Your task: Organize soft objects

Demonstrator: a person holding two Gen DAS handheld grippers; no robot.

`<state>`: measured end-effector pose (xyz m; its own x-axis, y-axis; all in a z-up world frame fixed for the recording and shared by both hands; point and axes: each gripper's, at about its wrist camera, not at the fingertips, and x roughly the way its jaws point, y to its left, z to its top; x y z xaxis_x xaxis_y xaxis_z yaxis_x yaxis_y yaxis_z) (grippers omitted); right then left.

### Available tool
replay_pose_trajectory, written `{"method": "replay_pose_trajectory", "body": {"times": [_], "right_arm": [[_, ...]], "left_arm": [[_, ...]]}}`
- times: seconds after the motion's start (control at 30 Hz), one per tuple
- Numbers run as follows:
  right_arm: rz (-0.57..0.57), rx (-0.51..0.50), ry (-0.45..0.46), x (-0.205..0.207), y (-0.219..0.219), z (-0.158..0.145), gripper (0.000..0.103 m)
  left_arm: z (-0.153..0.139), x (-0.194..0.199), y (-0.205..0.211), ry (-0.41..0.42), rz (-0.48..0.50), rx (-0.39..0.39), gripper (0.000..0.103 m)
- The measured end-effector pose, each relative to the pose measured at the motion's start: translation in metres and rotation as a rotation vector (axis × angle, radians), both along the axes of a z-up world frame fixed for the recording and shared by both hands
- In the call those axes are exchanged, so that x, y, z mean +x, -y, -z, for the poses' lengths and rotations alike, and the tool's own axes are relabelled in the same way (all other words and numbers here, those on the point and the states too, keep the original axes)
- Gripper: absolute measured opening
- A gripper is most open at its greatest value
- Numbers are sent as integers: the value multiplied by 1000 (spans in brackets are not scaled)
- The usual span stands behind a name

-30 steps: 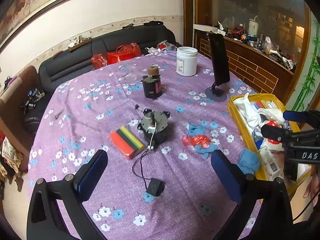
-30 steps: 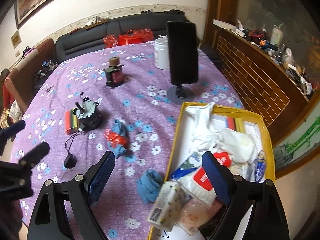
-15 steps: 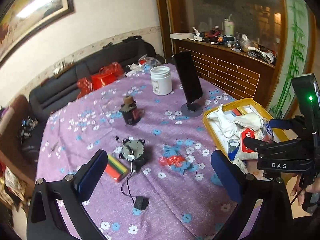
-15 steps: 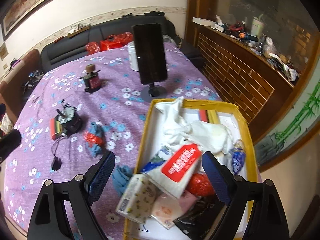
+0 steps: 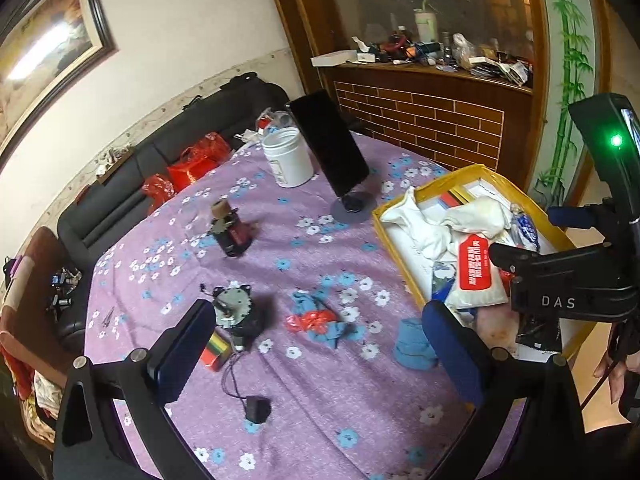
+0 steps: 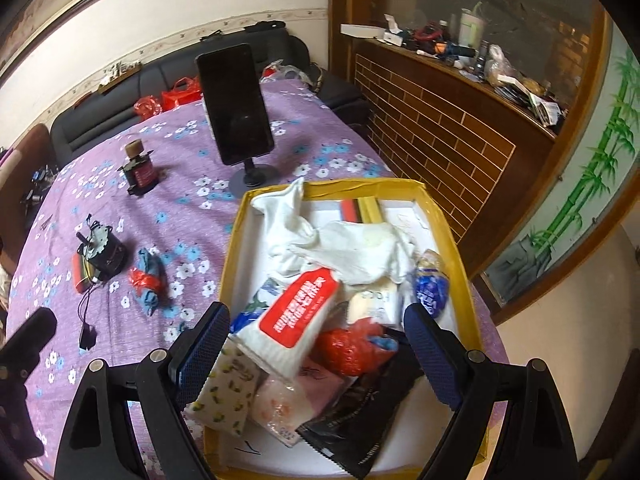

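Both hand-held grippers hang spread and empty. The left hand-held gripper [image 5: 320,354] is above the purple-clothed counter [image 5: 320,408], where a blue cloth [image 5: 412,344] and a blue-and-red bundle [image 5: 320,320] lie near the yellow box [image 6: 444,224]. The right hand-held gripper [image 6: 316,356] is over that box, which is heaped with white cloths [image 6: 344,240] and a tissue pack [image 6: 296,316].

Desk [image 5: 320,408], purple floral cloth: yellow tray [image 5: 404,240], phone stand [image 5: 352,204], white tub [image 5: 288,156], motor [image 5: 236,308], blue cloths [image 5: 412,344].
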<state>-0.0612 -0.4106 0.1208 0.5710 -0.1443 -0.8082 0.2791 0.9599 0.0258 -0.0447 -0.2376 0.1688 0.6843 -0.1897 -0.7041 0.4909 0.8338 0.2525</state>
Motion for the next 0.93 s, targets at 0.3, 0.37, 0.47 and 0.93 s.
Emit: {"method": "replay_pose_trajectory", "body": {"times": [0.3,0.37,0.47,0.93], "right_arm": [[37,6,0,-10,16,2,91],[44,6,-1,-12,20,2,91],[53,3,-3,-14,24,3,91],[103,7,-13,-26,41,5,91]], "left_arm": [[12,-3,26,-42,50,20,103],[16,-3,32,-56,62,28,103],[23,-4,42,-72,82,43,103],[34,-14,66,-75,135,68,103]]}}
